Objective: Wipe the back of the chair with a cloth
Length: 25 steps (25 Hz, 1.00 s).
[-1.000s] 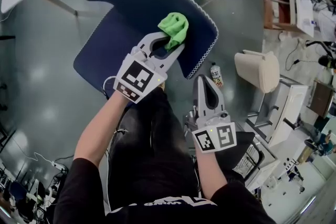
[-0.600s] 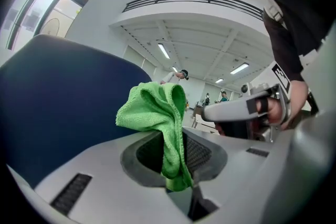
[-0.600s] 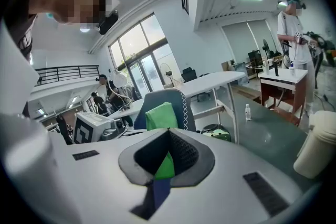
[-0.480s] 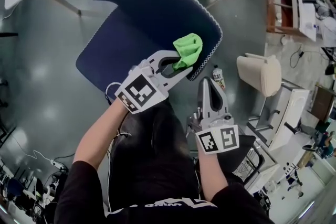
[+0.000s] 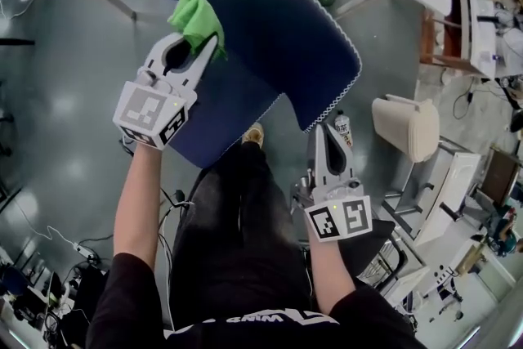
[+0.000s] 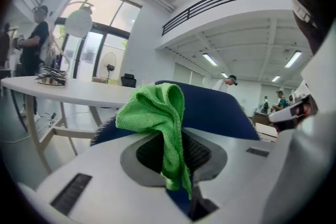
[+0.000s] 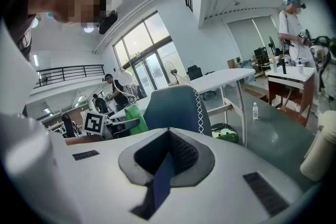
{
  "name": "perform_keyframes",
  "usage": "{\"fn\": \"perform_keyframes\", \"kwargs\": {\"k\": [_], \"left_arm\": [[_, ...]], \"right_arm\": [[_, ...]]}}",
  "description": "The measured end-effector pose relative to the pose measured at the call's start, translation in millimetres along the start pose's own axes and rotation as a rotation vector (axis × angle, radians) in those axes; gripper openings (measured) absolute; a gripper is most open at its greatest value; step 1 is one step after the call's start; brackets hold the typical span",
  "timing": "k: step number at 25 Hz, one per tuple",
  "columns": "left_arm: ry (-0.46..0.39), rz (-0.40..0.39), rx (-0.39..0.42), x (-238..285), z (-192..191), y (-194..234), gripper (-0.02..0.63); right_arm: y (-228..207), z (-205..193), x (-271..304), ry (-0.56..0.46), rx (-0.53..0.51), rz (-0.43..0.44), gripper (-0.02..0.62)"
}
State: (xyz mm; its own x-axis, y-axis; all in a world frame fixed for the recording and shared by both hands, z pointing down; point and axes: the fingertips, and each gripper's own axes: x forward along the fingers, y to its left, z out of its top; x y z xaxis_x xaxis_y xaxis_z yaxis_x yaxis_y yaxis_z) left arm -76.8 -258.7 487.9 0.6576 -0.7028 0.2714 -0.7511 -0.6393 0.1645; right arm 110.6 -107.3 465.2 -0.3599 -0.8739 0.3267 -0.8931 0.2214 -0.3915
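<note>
Item: green cloth (image 5: 194, 14), pinched in left tongs (image 5: 206, 46), lying at the upper left edge of the navy chair back (image 5: 282, 33). Right tongs (image 5: 328, 129): closed, empty, low beside chair. Step: wiping stroke. Next, likely: draw cloth across fabric, pressing evenly

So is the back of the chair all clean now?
Not sure yet. Done: the cloth is picked up, and in the last second it swept across the chair back from the right edge to the top left corner. In hand: the left gripper holds it there. Left: maybe more passes. No dirt shows, so I can't tell.
</note>
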Motion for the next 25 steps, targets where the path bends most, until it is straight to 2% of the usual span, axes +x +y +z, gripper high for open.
{"fn": "perform_keyframes", "kwargs": {"k": [3, 5, 13, 15, 18, 25], "left_arm": [[0.001, 0.12, -0.005, -7, -3, 51, 0.067], [0.006, 0.156, 0.0, -5, -6, 69, 0.067], [0.053, 0.135, 0.035, 25, -19, 81, 0.067], [0.065, 0.103, 0.043, 34, -21, 72, 0.067], [0.081, 0.015, 0.056, 45, -27, 42, 0.067], [0.122, -0.24, 0.09, 63, -55, -64, 0.067]], "right_arm": [[3, -1, 5, 0.007, -0.002, 0.008, -0.003], [3, -1, 6, 0.012, -0.003, 0.01, -0.003], [6, -2, 7, 0.02, -0.006, 0.009, -0.003], [6, -1, 9, 0.019, -0.003, 0.007, -0.003], [3, 0, 7, 0.019, -0.001, 0.0, -0.003], [-8, -2, 1, 0.018, 0.0, -0.025, -0.003]]}}
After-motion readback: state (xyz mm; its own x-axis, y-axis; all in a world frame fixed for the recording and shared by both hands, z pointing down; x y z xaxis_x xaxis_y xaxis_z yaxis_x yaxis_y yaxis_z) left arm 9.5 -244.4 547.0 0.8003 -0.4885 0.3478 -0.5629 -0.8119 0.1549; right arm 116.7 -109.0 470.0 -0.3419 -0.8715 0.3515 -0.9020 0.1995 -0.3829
